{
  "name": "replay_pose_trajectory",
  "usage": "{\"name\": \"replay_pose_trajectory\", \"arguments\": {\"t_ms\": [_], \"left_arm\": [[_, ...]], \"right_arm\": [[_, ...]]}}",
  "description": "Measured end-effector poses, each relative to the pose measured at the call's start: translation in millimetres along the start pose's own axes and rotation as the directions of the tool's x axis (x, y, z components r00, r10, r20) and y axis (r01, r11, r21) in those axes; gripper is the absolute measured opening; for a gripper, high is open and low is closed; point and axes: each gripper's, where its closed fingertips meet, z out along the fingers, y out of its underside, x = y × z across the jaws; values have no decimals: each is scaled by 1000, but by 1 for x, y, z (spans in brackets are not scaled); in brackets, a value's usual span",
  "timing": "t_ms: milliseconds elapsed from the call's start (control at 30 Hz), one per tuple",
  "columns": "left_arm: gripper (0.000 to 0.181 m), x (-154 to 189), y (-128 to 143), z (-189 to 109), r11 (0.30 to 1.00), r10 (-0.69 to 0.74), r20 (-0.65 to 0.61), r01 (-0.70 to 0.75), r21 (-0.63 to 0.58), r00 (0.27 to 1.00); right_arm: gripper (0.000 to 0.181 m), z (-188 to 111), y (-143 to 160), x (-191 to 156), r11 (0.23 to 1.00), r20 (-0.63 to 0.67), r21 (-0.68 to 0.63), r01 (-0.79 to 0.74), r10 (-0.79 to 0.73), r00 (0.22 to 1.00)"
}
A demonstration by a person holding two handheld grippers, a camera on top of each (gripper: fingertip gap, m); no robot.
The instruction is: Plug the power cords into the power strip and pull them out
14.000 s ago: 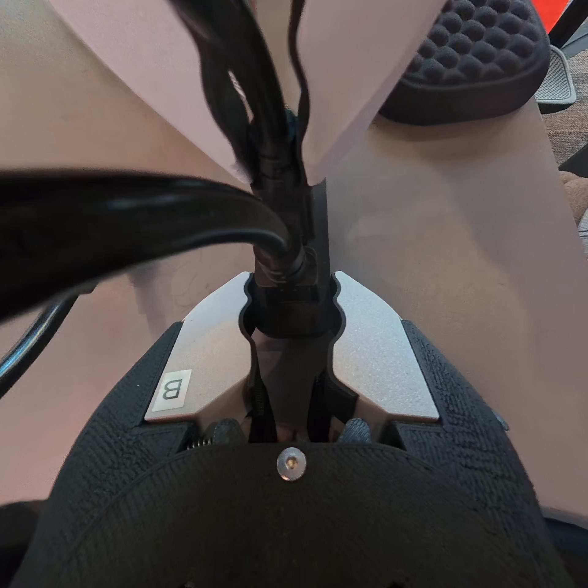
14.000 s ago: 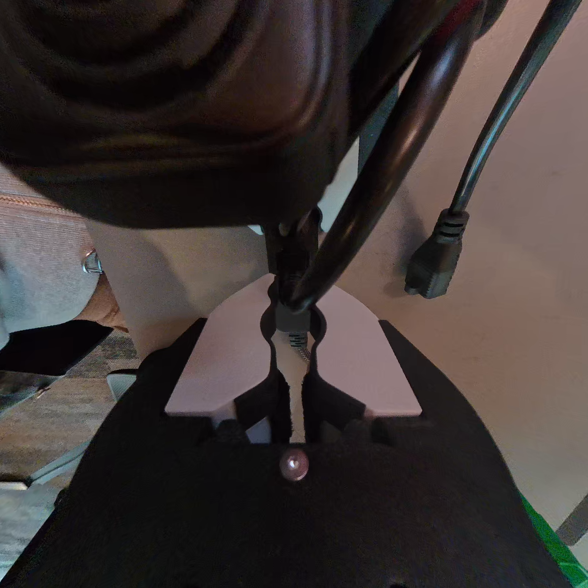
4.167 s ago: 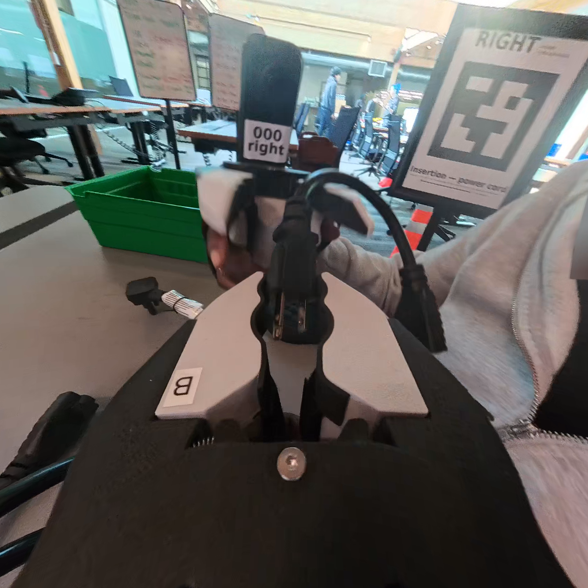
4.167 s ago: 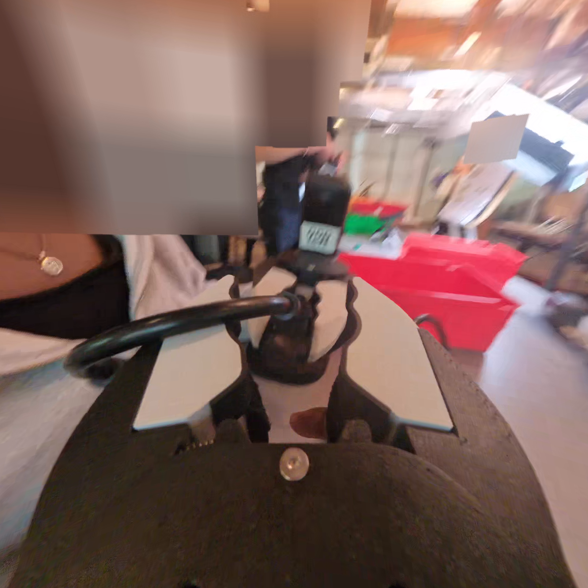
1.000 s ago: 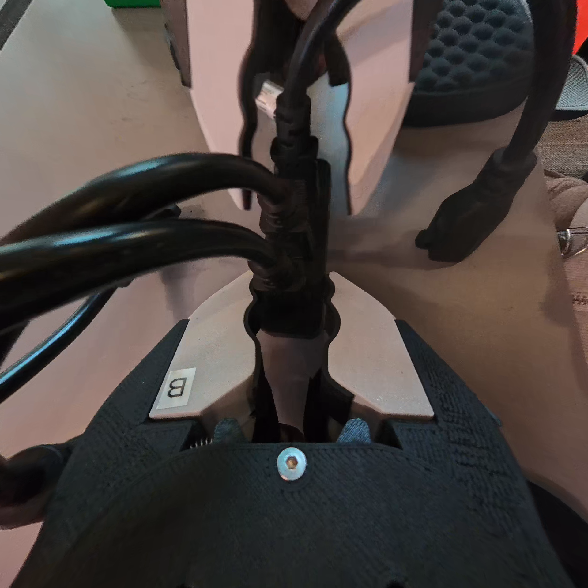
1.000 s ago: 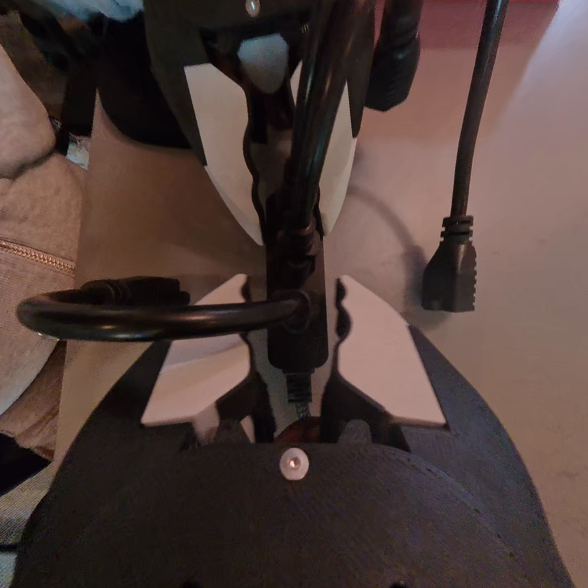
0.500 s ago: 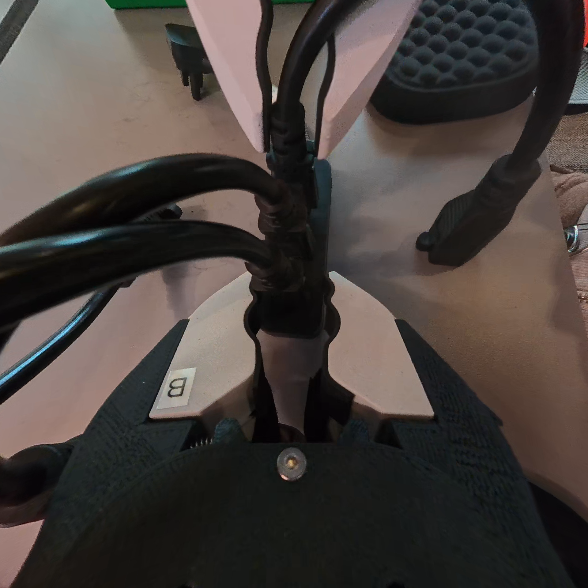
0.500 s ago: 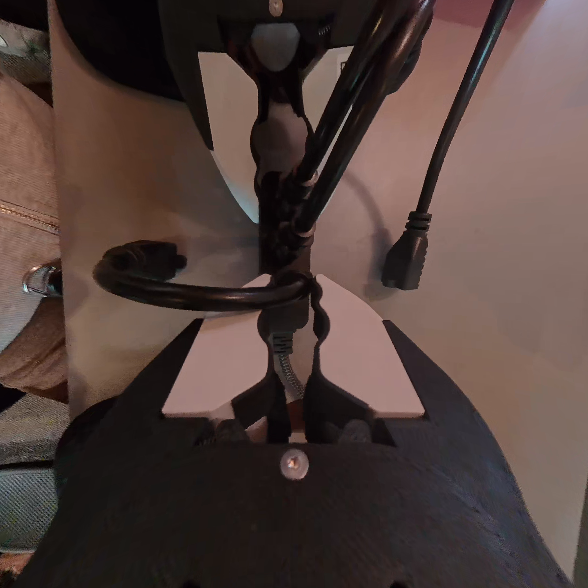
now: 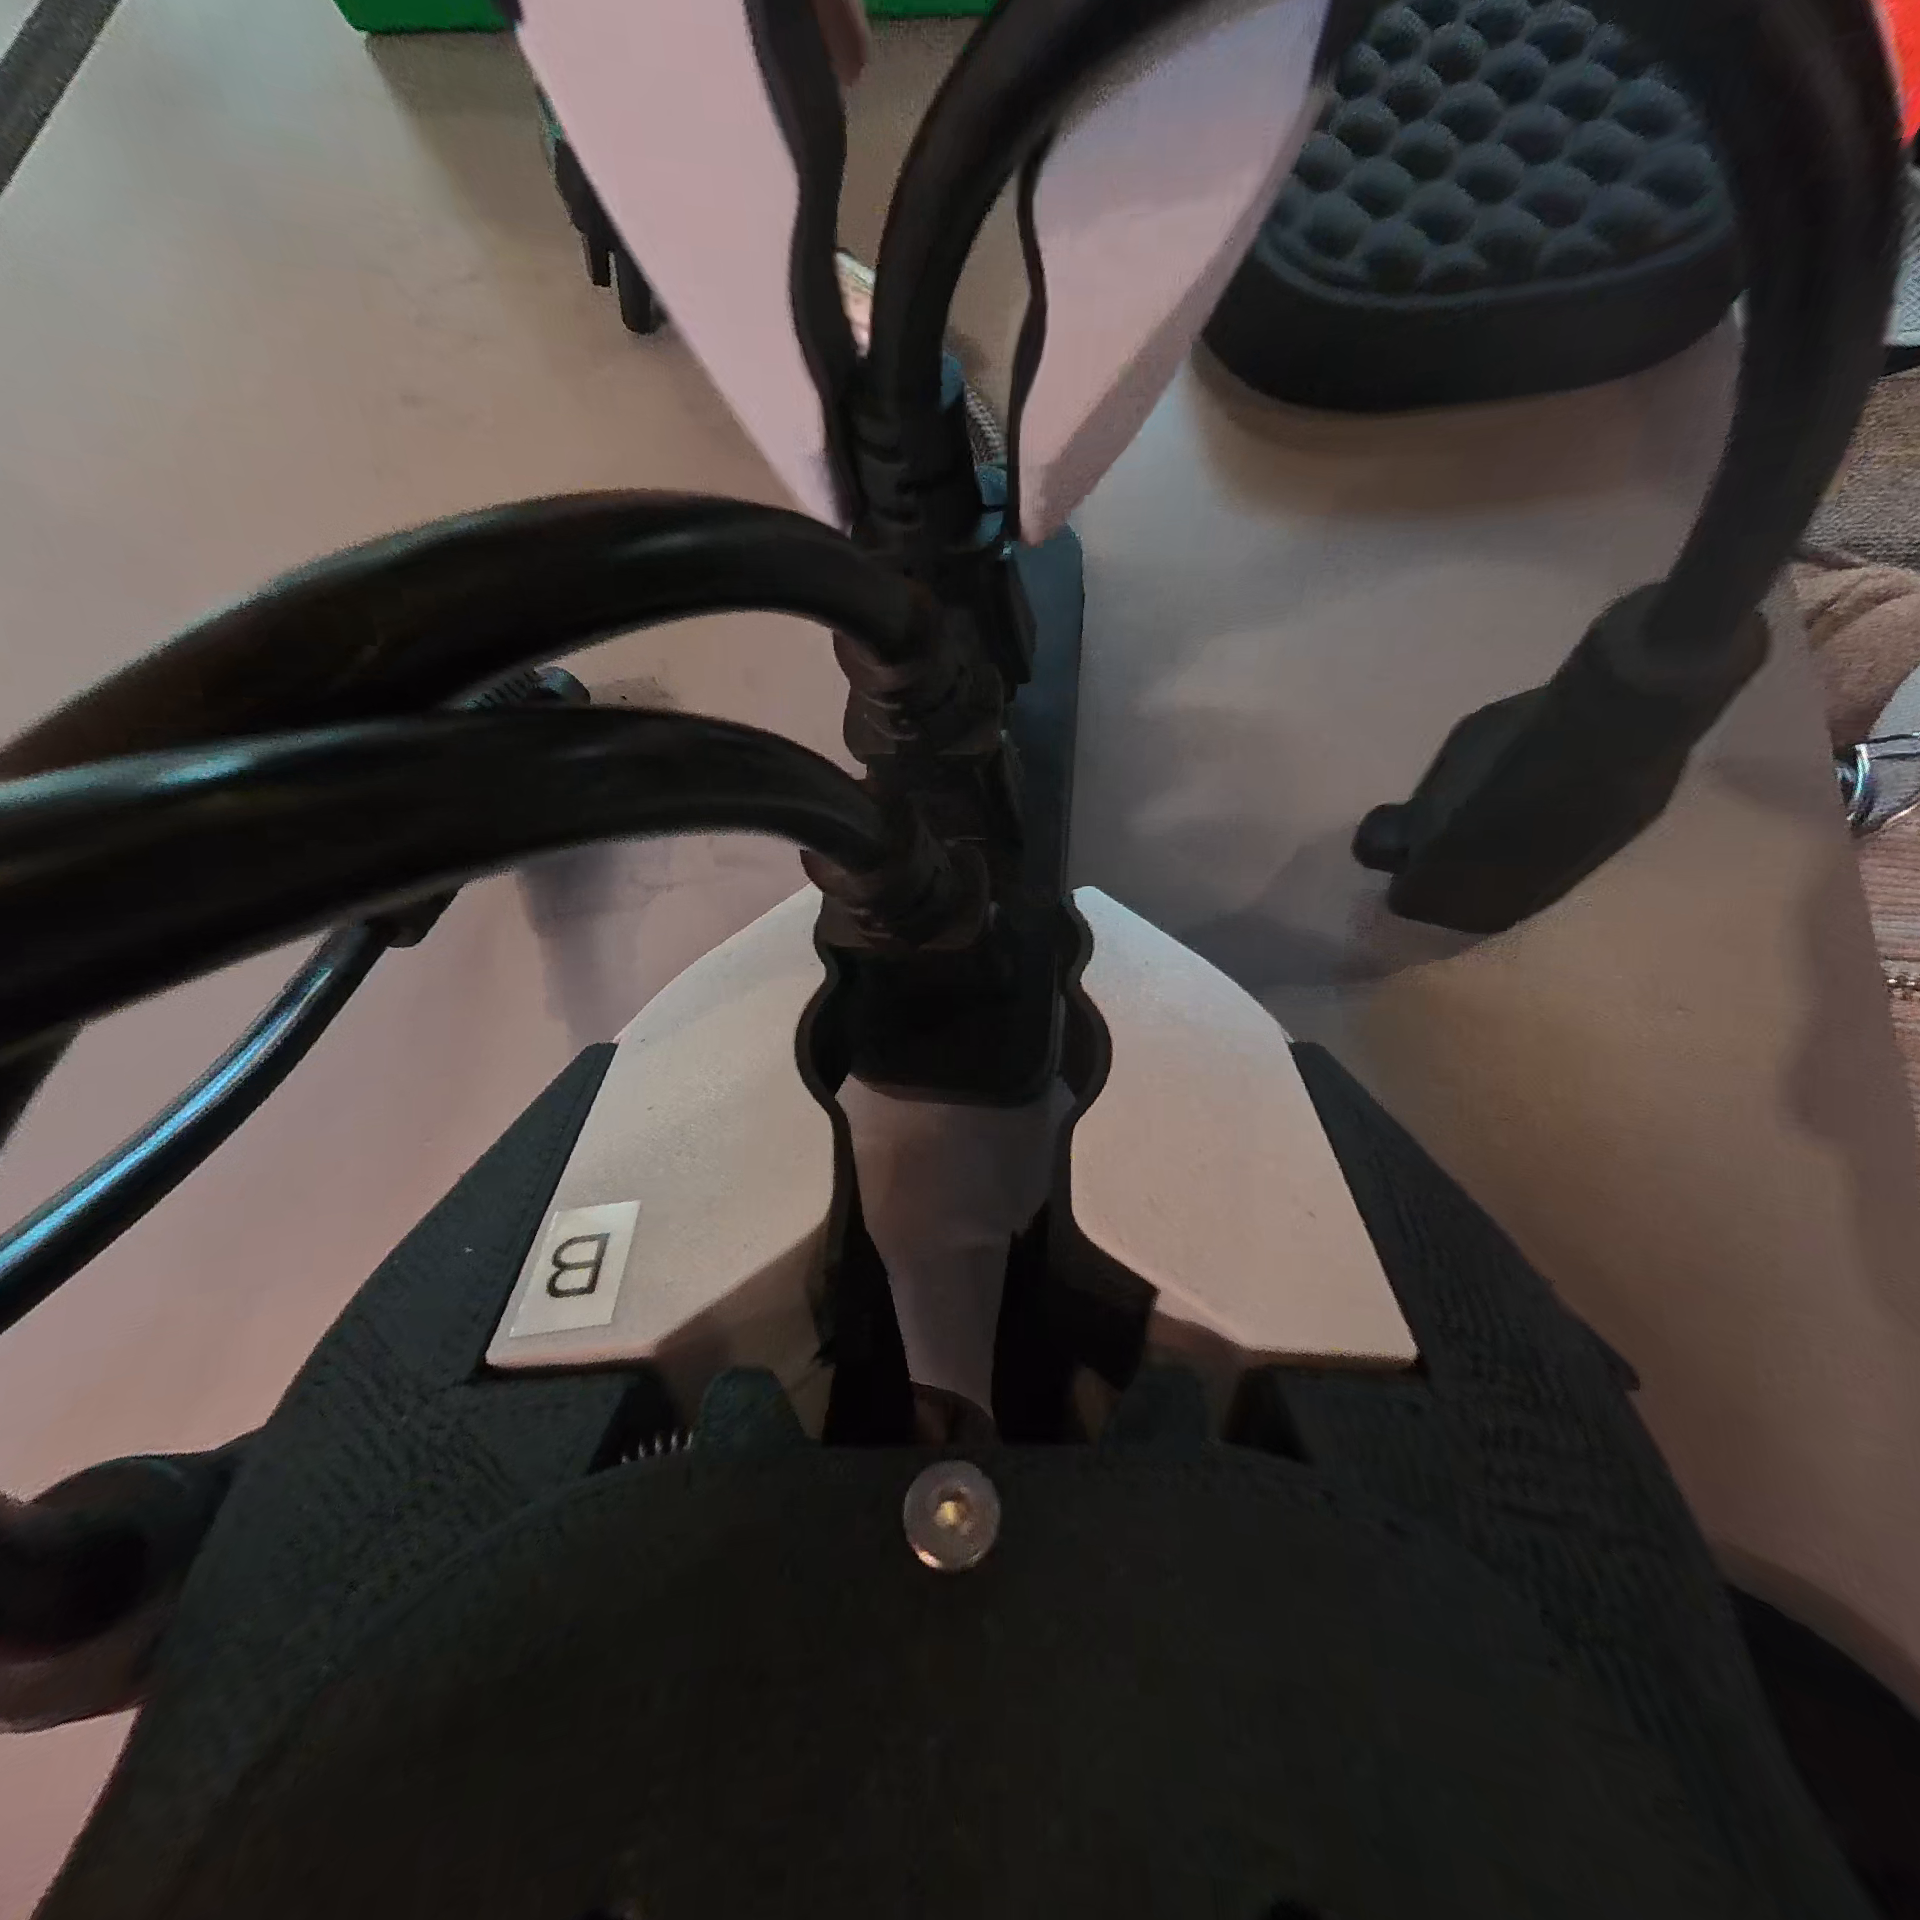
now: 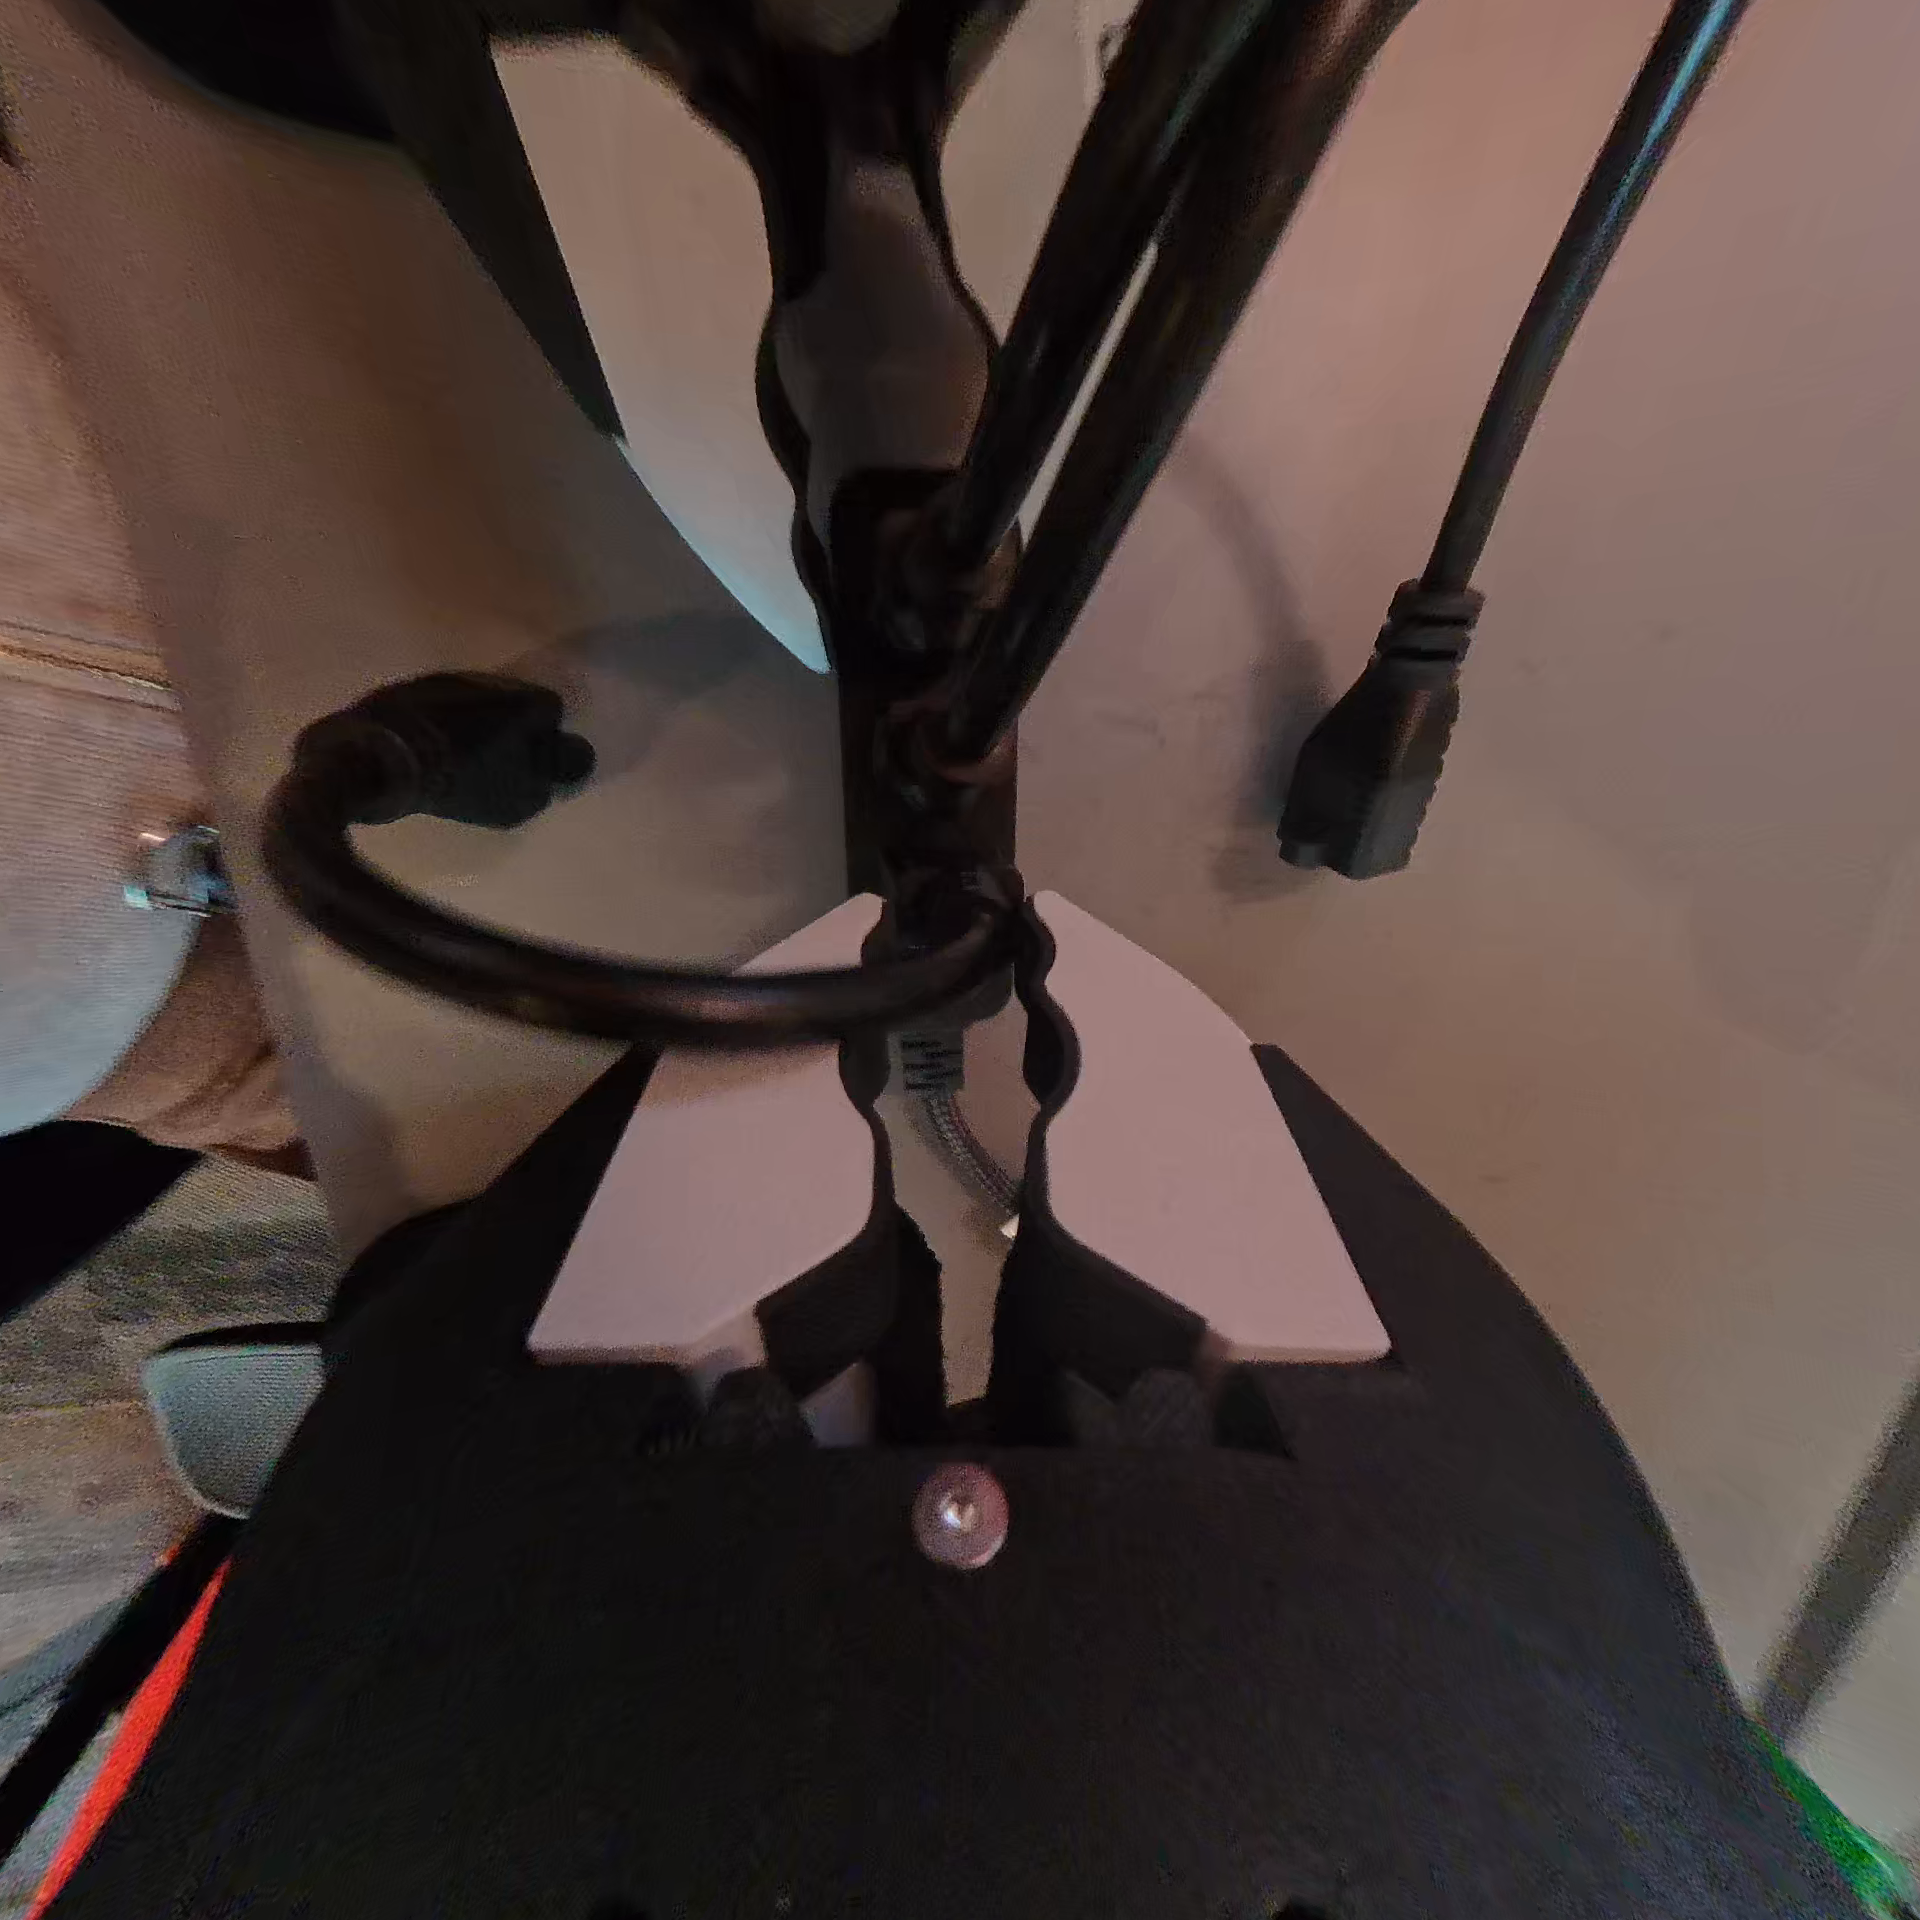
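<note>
A black power strip (image 9: 1044,727) lies on the beige table (image 9: 260,416) with three black cords plugged into it. My left gripper (image 9: 956,935) is shut on the strip's near end. In the left wrist view two cords (image 9: 416,707) leave the strip to the left. My right gripper (image 9: 935,514) comes in from the top and is shut on the third plug (image 9: 909,447). In the right wrist view my right gripper (image 10: 956,914) holds that plug (image 10: 935,925) at the strip's (image 10: 925,727) near end. Its cord (image 10: 582,987) loops left. The left gripper's fingers (image 10: 675,364) show at the strip's far end.
The looped cord's loose connector (image 10: 457,748) rests by the table edge and also shows in the left wrist view (image 9: 1558,779). Another loose connector (image 10: 1371,748) lies to the right. A black dimpled cushion (image 9: 1486,187), a loose plug (image 9: 603,229) and a person's beige clothing (image 10: 83,779) are nearby.
A second ago my right gripper stood open around the third plug; it has since closed on it. The two grippers have drawn closer together. The left gripper keeps its hold on the strip.
</note>
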Motion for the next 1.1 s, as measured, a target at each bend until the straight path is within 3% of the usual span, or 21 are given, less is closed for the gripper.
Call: {"name": "replay_pose_trajectory", "arguments": {"t_ms": [33,67,133,200,233,267,300,367,433,533,600,667,733,900,967,1100], "left_arm": [[37,0,0,0,1000,2,0,-2,1,1000],[37,1,-1,0,1000,0,-3,0,9,1000],[37,2,2,-2,1000,2,-13,-2,2,1000],[37,4,2,-4,1000,14,-8,-14,4,1000],[37,4,2,-4,1000,15,-7,-15,2,1000],[37,4,2,-4,1000,11,-14,-11,-4,1000],[37,4,3,-4,1000,9,-20,-9,-9,1000],[37,4,2,-4,1000,13,-19,-13,-10,1000],[37,4,2,-4,1000,11,-15,-11,-2,1000],[37,4,2,-4,1000,11,-18,-11,-1,1000],[37,4,2,-5,1000,10,-21,-10,3,1000],[37,4,2,-5,1000,10,-23,-10,-1,1000],[37,4,2,-5,1000,13,-21,-13,2,1000],[37,4,2,-4,1000,9,-29,-8,17,1000],[37,4,1,-4,1000,10,-30,-9,18,999],[37,4,1,-4,1000,8,-32,-7,20,999]], "right_arm": [[25,15,19,-4,991,-6,-132,26,-27,1000],[11,27,42,2,953,-48,-296,67,-85,995],[0,36,58,9,900,-76,-378,218,-265,961],[2,28,47,1,968,-40,-219,125,-137,990],[14,14,34,-2,994,-9,-98,43,-45,999],[39,-5,19,-1,999,8,31,-11,10,1000],[48,-24,7,3,988,-10,154,-27,29,1000],[50,-60,-8,9,941,-54,338,-9,28,998],[57,-88,-22,11,857,-88,514,17,33,996],[64,-116,-42,1,651,-90,757,54,22,996],[90,-122,-48,-7,511,-10,860,-1,19,1000],[124,-127,-50,-8,370,78,925,-83,27,997],[146,-126,-46,-3,266,153,951,-158,39,987],[146,-146,-30,19,-73,76,995,-67,119,990],[146,-152,-25,23,-101,61,994,-47,143,988],[146,-151,-23,27,-85,15,996,0,177,984]]}}
